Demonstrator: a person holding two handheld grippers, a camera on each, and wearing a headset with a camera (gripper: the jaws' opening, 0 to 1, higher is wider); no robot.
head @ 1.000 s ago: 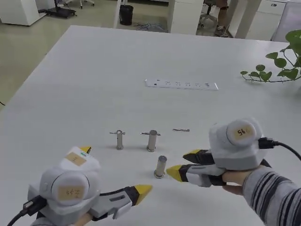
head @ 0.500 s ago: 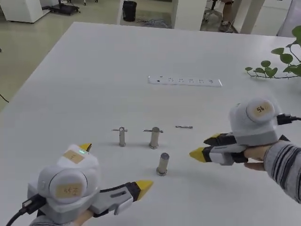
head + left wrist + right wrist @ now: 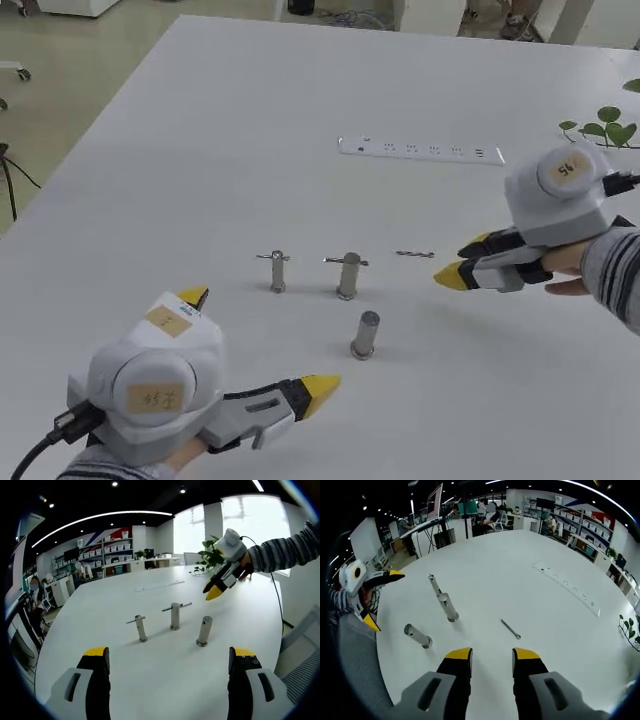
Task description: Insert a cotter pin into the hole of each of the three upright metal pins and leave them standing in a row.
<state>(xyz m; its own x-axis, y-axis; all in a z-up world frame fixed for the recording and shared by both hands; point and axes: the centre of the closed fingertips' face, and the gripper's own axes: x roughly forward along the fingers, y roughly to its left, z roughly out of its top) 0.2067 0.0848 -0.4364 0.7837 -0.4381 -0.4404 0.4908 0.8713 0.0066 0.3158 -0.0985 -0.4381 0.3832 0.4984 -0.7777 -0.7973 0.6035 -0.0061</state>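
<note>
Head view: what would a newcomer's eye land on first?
Three metal pins stand on the table: the left pin and middle pin carry cotter pins, the nearer pin is bare. A loose cotter pin lies just ahead of the open right gripper.

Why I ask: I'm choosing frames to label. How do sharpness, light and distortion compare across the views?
Head view: sharp, even light, only faint shadows beside the metal pins. Left gripper view: fisheye curves the table, and the window is blown out. Right gripper view: same curving, yet the loose cotter pin stays crisp.
</note>
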